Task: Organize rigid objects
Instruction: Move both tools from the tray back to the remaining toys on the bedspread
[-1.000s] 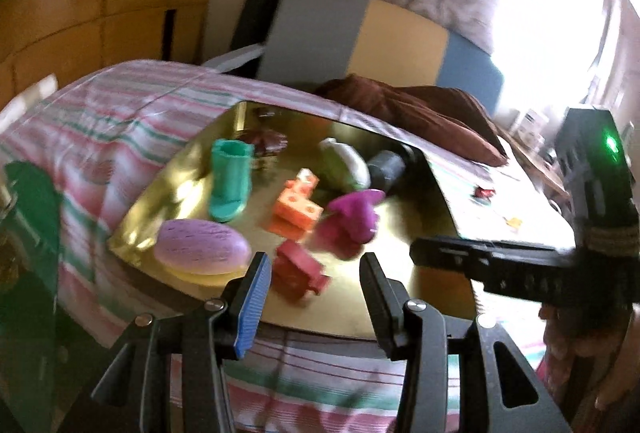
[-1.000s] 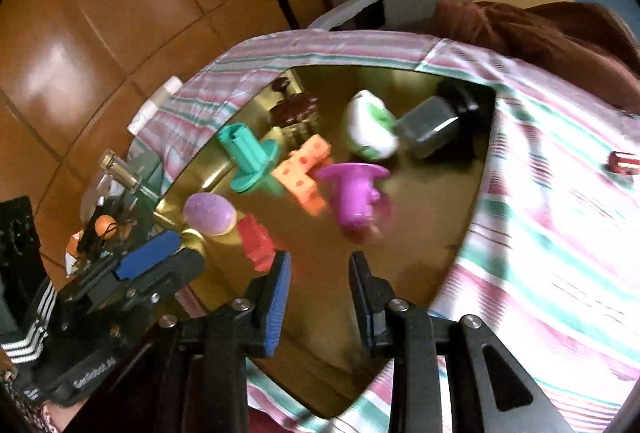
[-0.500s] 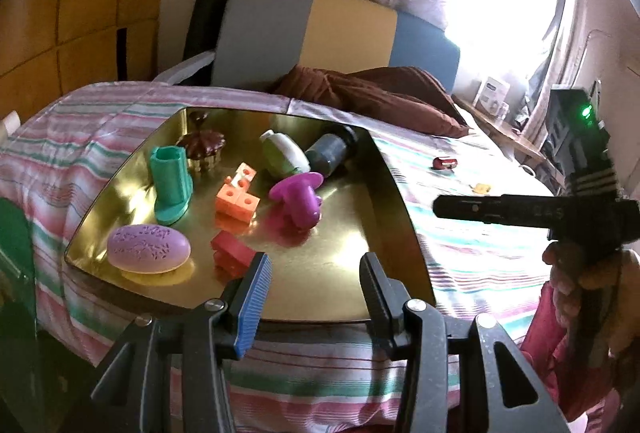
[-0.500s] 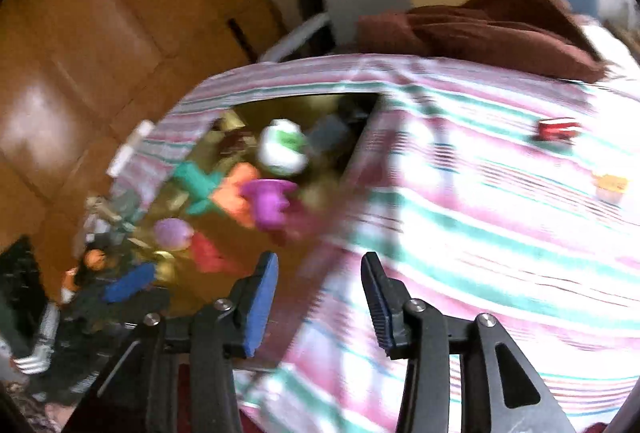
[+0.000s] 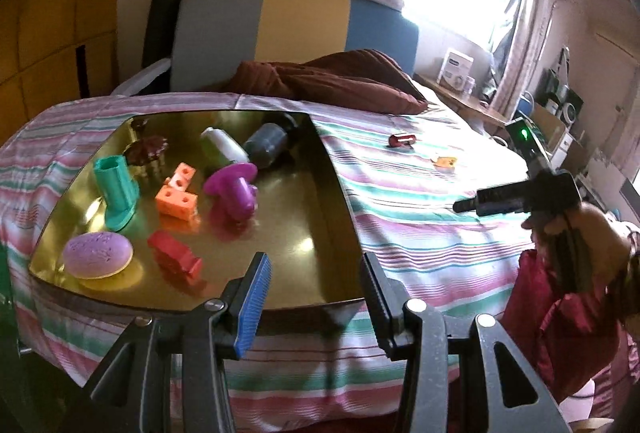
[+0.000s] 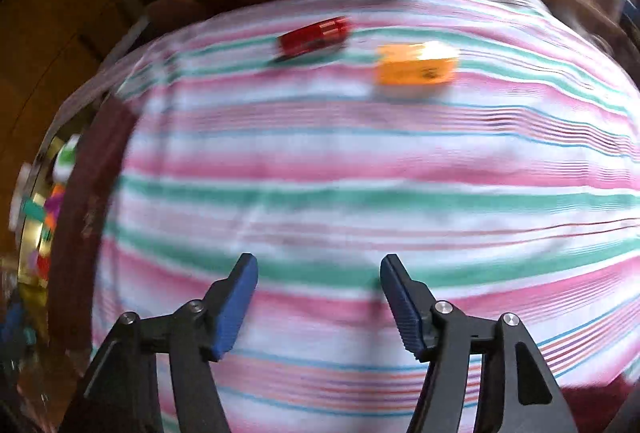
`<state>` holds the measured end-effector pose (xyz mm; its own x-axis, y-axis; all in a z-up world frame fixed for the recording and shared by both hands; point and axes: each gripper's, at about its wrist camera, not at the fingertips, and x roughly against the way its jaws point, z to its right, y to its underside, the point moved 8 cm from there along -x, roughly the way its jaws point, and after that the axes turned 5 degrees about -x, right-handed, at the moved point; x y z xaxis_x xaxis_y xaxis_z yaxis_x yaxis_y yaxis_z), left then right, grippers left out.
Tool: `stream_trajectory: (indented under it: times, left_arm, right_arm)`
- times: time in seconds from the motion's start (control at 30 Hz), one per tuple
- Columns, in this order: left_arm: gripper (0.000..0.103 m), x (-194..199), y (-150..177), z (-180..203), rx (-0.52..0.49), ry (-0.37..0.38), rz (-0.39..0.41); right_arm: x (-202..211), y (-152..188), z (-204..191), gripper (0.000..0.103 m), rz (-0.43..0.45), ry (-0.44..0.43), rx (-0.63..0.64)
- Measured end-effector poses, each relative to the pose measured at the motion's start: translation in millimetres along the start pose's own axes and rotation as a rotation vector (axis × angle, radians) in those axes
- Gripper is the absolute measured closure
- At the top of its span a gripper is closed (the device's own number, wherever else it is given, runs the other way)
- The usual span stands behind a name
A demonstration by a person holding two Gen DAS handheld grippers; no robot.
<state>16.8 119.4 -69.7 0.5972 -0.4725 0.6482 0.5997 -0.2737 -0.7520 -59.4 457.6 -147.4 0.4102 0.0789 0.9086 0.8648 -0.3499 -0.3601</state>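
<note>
A gold tray (image 5: 332, 193) on the striped bed holds several toys: a teal cup (image 5: 115, 193), an orange block (image 5: 178, 193), a magenta mushroom shape (image 5: 234, 189), a purple oval (image 5: 98, 255) and a red piece (image 5: 174, 255). A small red piece (image 6: 314, 35) and an orange block (image 6: 416, 65) lie loose on the bedspread; both also show in the left wrist view (image 5: 402, 140) (image 5: 446, 161). My left gripper (image 5: 316, 277) is open and empty at the tray's near edge. My right gripper (image 6: 318, 281) is open and empty above the bedspread, well short of the two loose pieces.
A brown blanket (image 5: 332, 81) lies at the head of the bed, in front of a grey, yellow and blue headboard (image 5: 296, 21). A cluttered shelf (image 5: 560, 113) stands at the right. The striped bedspread (image 6: 360, 193) slopes away on all sides.
My right gripper has swung right, away from the tray, to face the two loose pieces, and its jaws have opened wider. My left gripper has shifted right along the tray's near edge.
</note>
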Motion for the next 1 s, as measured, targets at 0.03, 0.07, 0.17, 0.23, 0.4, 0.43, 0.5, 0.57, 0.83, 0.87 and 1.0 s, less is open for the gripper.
stream_trajectory:
  times: [0.03,0.07,0.17,0.23,0.4,0.43,0.5,0.57,0.83,0.87,1.0]
  left_arm:
    - [0.057,-1,-1,3,-0.006,0.005,-0.002]
    - [0.057,-2,-2,5,-0.012,0.007,-0.007]
    - [0.057,-5,-4,12,-0.029,0.013,-0.017]
    - [0.057,-8,-4,16,-0.036,0.014,-0.027]
    - [0.057,-11,-5,18,-0.05,0.011,-0.044]
    - [0.057,-11,-6,18,-0.05,0.011,-0.045]
    - [0.057,-12,-7,18,-0.048,0.008,-0.049]
    - [0.057,-13,-8,18,-0.048,0.009,-0.052]
    - [0.057,-23,-11,29,-0.081,0.013,-0.08]
    - [0.057,-23,-11,31,-0.088,0.014,-0.082]
    - [0.057,-26,-14,40,-0.116,0.024,-0.088]
  right_arm:
    - [0,-6,7,0.036,0.006,0.01,-0.009]
    - [0,-16,18,0.036,0.019,0.036,-0.02]
    - [-1,-41,33,0.034,0.058,0.073,-0.026]
    - [-1,-65,39,0.028,0.103,0.099,-0.029]
    - [-8,-105,42,0.026,0.164,0.104,-0.048]
    - [-10,-110,42,0.026,0.166,0.106,-0.045]
    - [-15,-117,41,0.026,0.177,0.117,-0.026]
    - [-21,-123,40,0.026,0.185,0.138,0.003]
    - [-41,-137,43,0.027,0.187,0.118,0.05]
    - [-44,-136,43,0.027,0.18,0.114,0.054]
    - [-48,-135,43,0.034,0.177,0.092,0.062]
